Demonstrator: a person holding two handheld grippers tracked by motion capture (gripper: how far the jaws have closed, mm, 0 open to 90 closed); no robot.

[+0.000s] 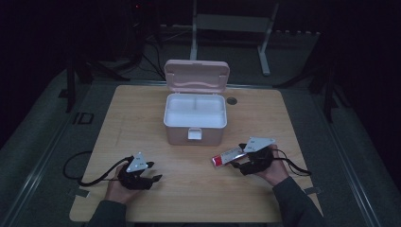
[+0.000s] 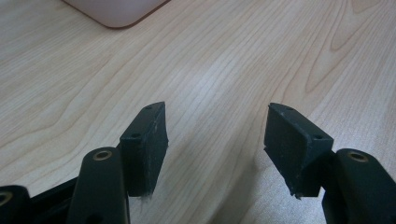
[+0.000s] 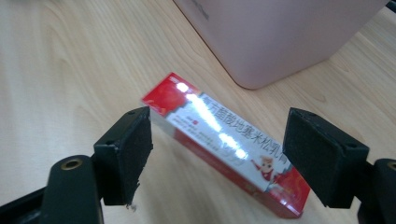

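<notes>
Right gripper view: spread right claw [image 3: 217, 156] straddles red-white box [image 3: 224, 140] w/ Chinese print; left claw [image 2: 217, 149] spread.

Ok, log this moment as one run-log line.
right gripper: open, straddling carton | left gripper: open, idle over table | box: lid open

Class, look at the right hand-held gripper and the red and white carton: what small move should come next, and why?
Probably close the right hand-held gripper on the red and white carton. Its jaws stand open on either side of the carton, which lies on the table between them, not yet gripped. The pink box stands open behind it, likely the carton's destination.
</notes>
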